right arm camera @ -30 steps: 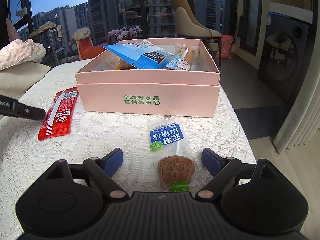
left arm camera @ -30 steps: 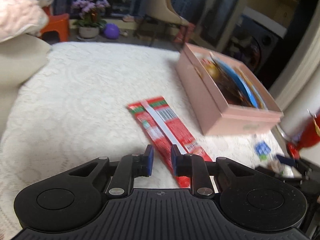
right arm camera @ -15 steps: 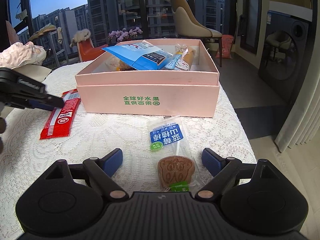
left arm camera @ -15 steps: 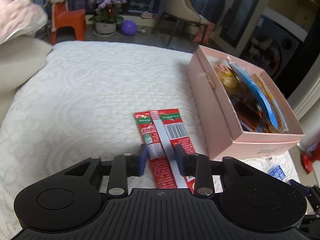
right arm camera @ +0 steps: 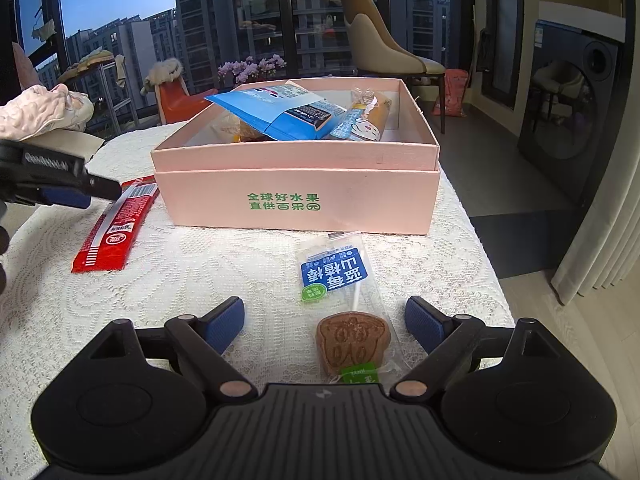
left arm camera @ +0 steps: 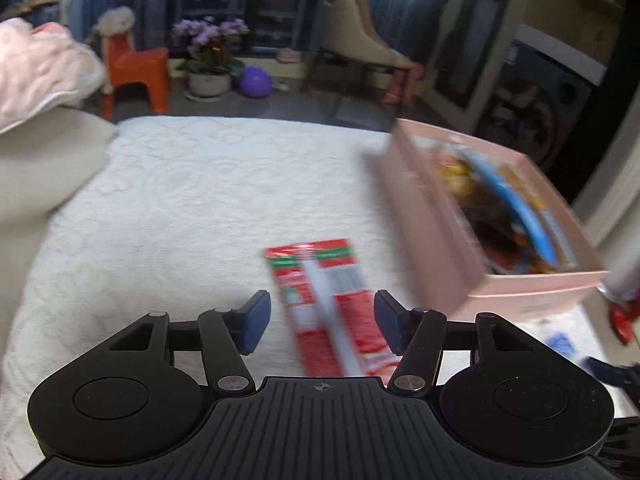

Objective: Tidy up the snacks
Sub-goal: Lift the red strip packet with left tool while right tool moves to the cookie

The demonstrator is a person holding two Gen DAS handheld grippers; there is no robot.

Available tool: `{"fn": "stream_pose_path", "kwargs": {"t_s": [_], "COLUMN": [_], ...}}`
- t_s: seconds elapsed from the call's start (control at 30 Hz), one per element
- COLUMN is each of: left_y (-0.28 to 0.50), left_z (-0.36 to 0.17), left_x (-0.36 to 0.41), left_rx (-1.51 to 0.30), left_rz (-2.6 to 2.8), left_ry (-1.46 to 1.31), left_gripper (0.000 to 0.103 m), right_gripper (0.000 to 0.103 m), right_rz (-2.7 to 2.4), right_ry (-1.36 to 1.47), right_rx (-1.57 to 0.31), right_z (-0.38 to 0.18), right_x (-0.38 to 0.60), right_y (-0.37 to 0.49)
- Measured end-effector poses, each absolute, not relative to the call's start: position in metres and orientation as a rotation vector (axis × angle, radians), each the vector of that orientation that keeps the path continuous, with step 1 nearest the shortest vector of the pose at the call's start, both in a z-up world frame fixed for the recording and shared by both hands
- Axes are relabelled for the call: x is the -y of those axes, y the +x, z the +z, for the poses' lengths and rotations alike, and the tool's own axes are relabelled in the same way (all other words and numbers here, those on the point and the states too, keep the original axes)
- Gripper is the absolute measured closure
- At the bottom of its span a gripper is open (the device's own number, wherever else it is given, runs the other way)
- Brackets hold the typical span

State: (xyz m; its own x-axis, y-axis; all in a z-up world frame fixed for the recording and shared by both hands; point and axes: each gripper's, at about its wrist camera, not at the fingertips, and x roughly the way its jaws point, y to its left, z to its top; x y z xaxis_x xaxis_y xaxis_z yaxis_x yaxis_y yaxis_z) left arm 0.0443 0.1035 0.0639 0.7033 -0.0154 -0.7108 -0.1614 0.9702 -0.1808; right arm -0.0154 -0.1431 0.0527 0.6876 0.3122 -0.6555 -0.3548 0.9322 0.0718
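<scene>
A red snack packet [left arm camera: 328, 304] lies flat on the white lace tablecloth, left of the pink box [left arm camera: 436, 240]. My left gripper [left arm camera: 320, 322] is open above it, its fingers either side of the packet's near half. In the right wrist view the packet [right arm camera: 116, 224] lies by the box [right arm camera: 296, 196], with the left gripper [right arm camera: 60, 188] over its far end. The box holds several snacks, among them a blue bag [right arm camera: 280, 110]. My right gripper [right arm camera: 324, 320] is open and empty over a clear packet with a brown lollipop [right arm camera: 348, 308].
The tablecloth [right arm camera: 200, 276] ends at the table edge on the right, with floor beyond. A beige cushion and pink cloth [left arm camera: 36, 92] lie at the table's left. A chair [right arm camera: 380, 44], flowers and an orange stool stand behind the table.
My left gripper has opened wide from a narrow gap and shifted over the red packet. The right gripper and the lollipop packet have not moved.
</scene>
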Motion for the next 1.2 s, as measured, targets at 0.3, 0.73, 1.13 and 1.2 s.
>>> {"fn": "stream_pose_path", "kwargs": {"t_s": [0.3, 0.73, 1.13, 1.2], "left_y": [0.065, 0.06, -0.019, -0.023], "left_z": [0.04, 0.043, 0.045, 0.044], "left_x": [-0.071, -0.082, -0.032, -0.03], "left_rx": [-0.871, -0.854, -0.889, -0.896], "left_rz": [0.148, 0.134, -0.149, -0.178], "left_ry": [-0.055, -0.064, -0.071, -0.091], "left_gripper": [0.032, 0.038, 0.043, 0.043], "right_gripper": [0.014, 0.011, 0.007, 0.016], "right_rz": [0.377, 0.383, 0.496, 0.475], "right_ry": [-0.063, -0.072, -0.172, -0.145], "right_rx": [-0.722, -0.728, -0.788, -0.788], "right_z": [0.053, 0.053, 0.058, 0.062], "right_x": [0.143, 0.142, 0.142, 0.149], "right_y": [-0.016, -0.016, -0.017, -0.019]}}
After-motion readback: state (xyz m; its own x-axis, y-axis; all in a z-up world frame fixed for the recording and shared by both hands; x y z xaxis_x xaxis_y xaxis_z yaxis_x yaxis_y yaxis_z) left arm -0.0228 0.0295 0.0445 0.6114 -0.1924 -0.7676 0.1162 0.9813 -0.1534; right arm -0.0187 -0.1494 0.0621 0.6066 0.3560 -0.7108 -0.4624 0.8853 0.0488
